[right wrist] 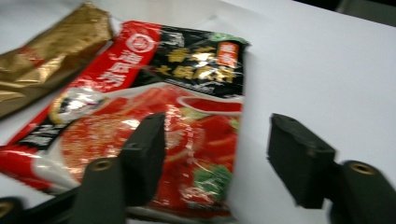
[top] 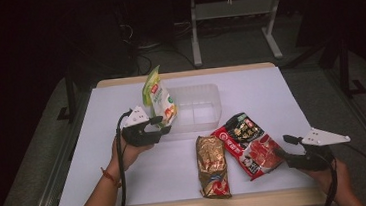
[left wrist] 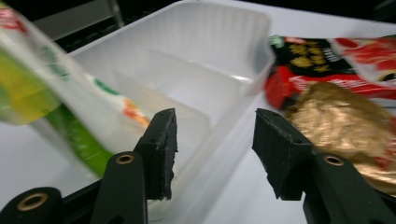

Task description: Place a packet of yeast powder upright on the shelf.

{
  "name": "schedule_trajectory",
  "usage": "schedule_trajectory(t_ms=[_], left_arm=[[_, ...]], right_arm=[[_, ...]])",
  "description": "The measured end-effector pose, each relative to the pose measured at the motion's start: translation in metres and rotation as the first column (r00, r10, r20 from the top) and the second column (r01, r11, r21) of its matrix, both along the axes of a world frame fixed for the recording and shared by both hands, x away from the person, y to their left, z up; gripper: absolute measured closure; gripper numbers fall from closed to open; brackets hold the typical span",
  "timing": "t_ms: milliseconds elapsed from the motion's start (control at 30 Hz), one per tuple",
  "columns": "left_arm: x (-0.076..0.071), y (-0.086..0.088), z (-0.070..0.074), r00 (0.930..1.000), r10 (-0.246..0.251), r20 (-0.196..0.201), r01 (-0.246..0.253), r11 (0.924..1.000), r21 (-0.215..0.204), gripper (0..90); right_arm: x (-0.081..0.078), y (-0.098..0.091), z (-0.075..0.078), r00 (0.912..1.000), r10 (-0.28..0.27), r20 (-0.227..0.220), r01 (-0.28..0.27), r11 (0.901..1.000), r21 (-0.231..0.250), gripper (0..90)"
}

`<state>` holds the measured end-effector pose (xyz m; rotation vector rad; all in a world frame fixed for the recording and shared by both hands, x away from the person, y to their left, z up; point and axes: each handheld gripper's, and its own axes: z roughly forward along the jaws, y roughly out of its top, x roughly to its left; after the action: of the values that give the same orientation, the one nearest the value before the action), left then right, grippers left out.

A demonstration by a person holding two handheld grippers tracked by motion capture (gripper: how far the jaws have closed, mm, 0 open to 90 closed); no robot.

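We count three food packets on the table. One is a green-and-white pouch [top: 157, 99], which stands tilted at the left end of the container. One is a crinkled gold packet [top: 212, 164], lying flat near the front edge. One is a red-and-black sauce packet [top: 247, 144], lying just beside the gold one to its right. We count one clear plastic container [top: 206, 108], and inside it we see one divider wall that splits it into two compartments. We count one white table top [top: 270, 95] under all of these. We count two handheld grippers, the left gripper [top: 165, 123] and the right gripper [top: 282, 145], each with two black jaws, and two hands holding them.
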<state>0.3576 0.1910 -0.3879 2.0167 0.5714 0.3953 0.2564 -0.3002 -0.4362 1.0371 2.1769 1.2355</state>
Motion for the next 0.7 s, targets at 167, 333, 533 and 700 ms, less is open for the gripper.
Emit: schedule_trajectory(t_ms=[167,333,533,700], left_arm=[[-0.007,-0.006,0.002,0.9987,-0.05,-0.009,0.05,0.9988,-0.003,40.2],[-0.008,-0.013,0.001,0.9968,-0.074,-0.03,0.074,0.9973,0.001,39.0],[-0.022,-0.016,-0.008,0.9906,-0.126,-0.052,0.126,0.992,-0.012,39.1],[-0.027,-0.018,-0.019,0.9875,-0.137,-0.078,0.136,0.9906,-0.014,39.5]], right_arm=[[-0.001,0.003,0.001,1.0,0.005,-0.003,-0.005,1.0,0.004,35.4],[-0.002,0.004,0.003,0.9997,0.003,-0.025,-0.002,0.9989,0.047,34.8],[-0.009,0.013,0.009,0.9992,0.03,-0.028,-0.028,0.998,0.057,36.3],[-0.013,0.026,0.014,0.9955,0.078,-0.054,-0.075,0.9955,0.058,37.9]])
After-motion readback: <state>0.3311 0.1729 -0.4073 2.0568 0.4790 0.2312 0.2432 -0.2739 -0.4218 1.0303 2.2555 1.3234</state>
